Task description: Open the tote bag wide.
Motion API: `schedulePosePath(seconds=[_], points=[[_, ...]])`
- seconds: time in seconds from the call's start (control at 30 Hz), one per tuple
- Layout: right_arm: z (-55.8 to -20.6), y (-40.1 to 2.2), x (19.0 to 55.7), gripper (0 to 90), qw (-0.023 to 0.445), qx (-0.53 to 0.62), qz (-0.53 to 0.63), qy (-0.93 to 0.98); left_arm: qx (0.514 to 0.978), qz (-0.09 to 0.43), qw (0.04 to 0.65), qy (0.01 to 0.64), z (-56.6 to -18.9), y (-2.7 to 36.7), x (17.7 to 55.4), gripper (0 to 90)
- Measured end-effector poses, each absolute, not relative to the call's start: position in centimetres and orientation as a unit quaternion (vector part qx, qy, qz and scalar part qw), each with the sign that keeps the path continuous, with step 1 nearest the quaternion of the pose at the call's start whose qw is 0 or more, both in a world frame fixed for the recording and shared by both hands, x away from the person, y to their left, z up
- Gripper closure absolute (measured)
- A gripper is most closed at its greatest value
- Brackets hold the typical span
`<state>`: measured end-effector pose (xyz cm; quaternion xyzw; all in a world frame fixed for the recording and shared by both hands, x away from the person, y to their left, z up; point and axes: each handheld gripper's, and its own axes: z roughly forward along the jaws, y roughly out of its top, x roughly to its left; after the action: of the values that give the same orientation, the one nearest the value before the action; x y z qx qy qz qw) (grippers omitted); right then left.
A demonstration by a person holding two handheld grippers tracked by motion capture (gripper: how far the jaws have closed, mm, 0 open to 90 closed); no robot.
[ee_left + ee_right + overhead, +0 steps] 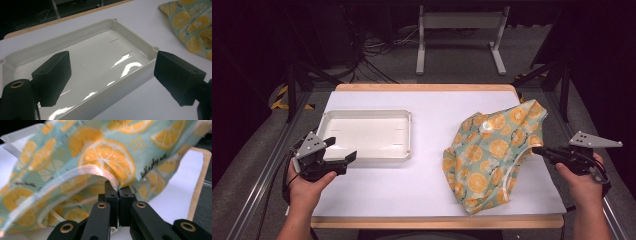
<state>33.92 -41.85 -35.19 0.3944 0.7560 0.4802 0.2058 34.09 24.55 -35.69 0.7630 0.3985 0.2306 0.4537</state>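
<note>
A floppy bag (492, 150) printed with orange slices on pale green lies crumpled on the right half of the white table; it has a clear plastic rim. My right gripper (537, 150) reaches in from the right and is shut on the bag's right edge. In the right gripper view the jaws (117, 192) pinch the clear rim of the bag (107, 155), which drapes over them. My left gripper (342, 148) stands open at the near left corner of a shallow white tray (367, 113). In the left gripper view the tray's rim (135, 37) runs between the spread jaws, untouched.
The tray is empty and sits left of centre on the white table top (432, 185). A corner of the bag (195, 27) appears at the upper right of the left gripper view. A metal stand (459, 22) and cables are on the floor beyond the table.
</note>
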Motion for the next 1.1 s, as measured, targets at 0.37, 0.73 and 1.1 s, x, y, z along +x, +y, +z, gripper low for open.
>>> schedulePosePath(seconds=[0.37,0.73,1.1], points=[[-32.0,-40.5,33.7,90.0,0.218,0.346,0.512,0.755,0.772,0.226,0.451,0.387,-35.8,23.6,34.2,14.9],[-28.7,-39.2,34.1,90.0,0.211,0.309,0.546,0.75,0.777,0.218,0.454,0.377,-35.6,22.7,34.5,14.8],[-26.0,-37.7,34.7,90.0,0.216,0.276,0.573,0.74,0.776,0.217,0.459,0.375,-35.2,22.6,34.5,14.7]])
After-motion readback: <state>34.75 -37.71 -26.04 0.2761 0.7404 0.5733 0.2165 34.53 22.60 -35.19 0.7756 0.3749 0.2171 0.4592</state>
